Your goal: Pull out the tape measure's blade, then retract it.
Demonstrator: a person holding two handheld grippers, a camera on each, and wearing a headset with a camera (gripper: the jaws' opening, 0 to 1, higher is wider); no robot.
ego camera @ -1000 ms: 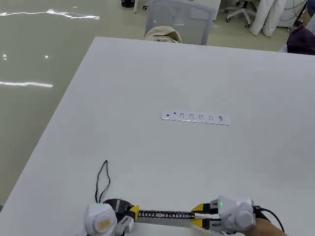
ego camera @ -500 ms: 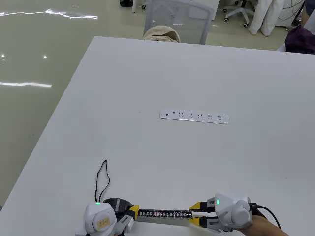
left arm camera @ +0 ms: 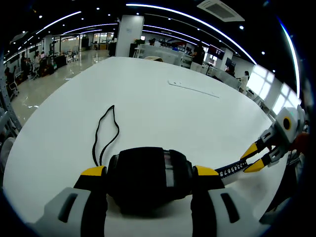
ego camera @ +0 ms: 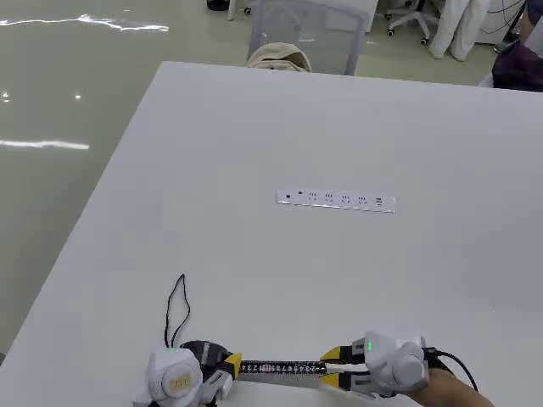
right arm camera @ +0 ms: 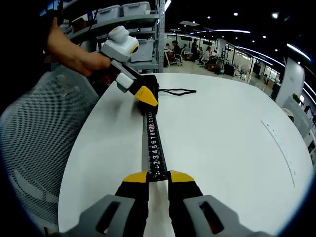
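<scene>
"Where is the tape measure (left arm camera: 148, 180) sitting?"

"Its black body is clamped between the yellow tips of my left gripper (ego camera: 227, 366), down at the near edge of the white table (ego camera: 297, 127)."

"And the blade?"

"The blade (right arm camera: 154, 143) stretches straight from the body across to my right gripper (right arm camera: 158, 176). Those jaws are pinched tight on its far end, with the numbers facing up between the two grippers."

"Anything else nearby?"

"A black cord loop (ego camera: 176, 309) lies on the table just beyond my left gripper. A white power strip (ego camera: 335, 200) lies well apart, toward the middle of the table."
</scene>
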